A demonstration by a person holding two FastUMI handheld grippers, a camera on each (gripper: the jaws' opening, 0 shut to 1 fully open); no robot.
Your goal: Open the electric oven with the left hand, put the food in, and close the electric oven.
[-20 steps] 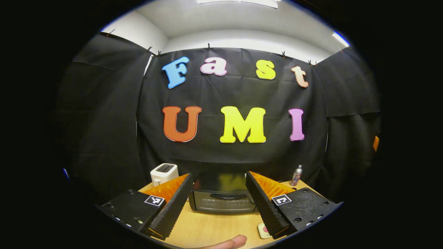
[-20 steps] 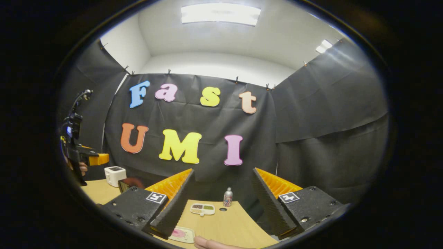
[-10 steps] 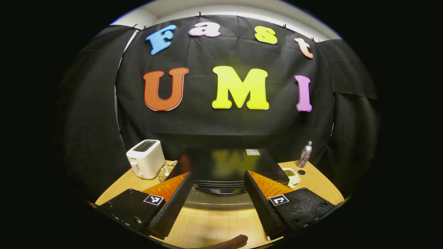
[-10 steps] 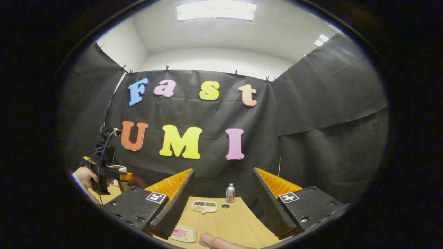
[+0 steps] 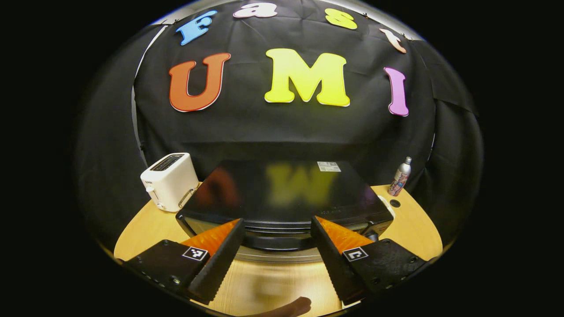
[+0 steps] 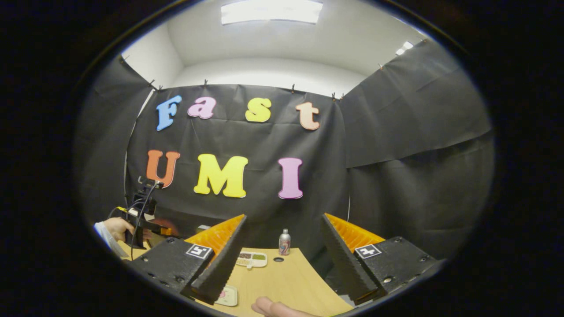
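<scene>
Both tongs gape, holding nothing. The left gripper hangs just before the black electric oven mid-table; the right gripper hovers near the food tray.

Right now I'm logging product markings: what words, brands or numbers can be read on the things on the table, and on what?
None can be read.
Sticker on the oven top: too small to read.
Bottle label: coloured print, blurred.
Toaster: no legible marking.
Square tags on the left tongs: black-and-white patterns, not words.
</scene>
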